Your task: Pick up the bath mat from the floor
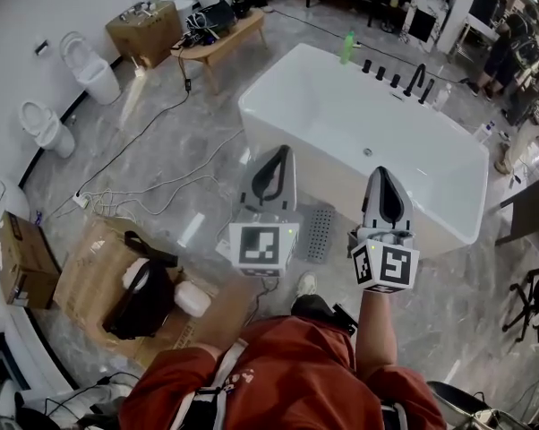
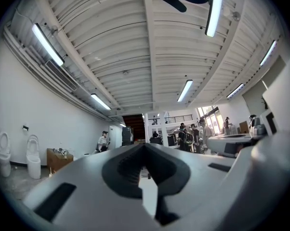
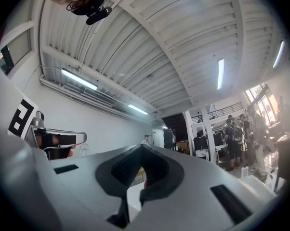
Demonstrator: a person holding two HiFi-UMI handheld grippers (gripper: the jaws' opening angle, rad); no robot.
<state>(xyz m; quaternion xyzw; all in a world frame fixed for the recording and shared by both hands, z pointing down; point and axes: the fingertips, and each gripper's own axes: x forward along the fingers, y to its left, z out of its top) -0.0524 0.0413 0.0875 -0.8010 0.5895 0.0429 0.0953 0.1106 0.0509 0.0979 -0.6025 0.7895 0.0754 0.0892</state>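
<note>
The bath mat (image 1: 319, 233), grey and perforated, lies flat on the marble floor against the near side of the white bathtub (image 1: 449, 164). It shows between my two grippers, partly hidden behind the left one. My left gripper (image 1: 279, 150) is held above the floor, jaws shut with nothing in them. My right gripper (image 1: 383, 172) hangs beside it, also shut and empty. In the left gripper view the shut tips (image 2: 144, 146) point across the room, slightly upward. The right gripper view shows the same, with its tips (image 3: 141, 148) closed.
Two toilets (image 1: 89, 65) (image 1: 44, 128) stand along the left wall. A wooden bench (image 1: 223, 36) with gear stands at the back. Cables (image 1: 135, 186) trail over the floor. A black bag (image 1: 140, 301) rests on flattened cardboard (image 1: 86, 271) at the near left. Several people stand far off.
</note>
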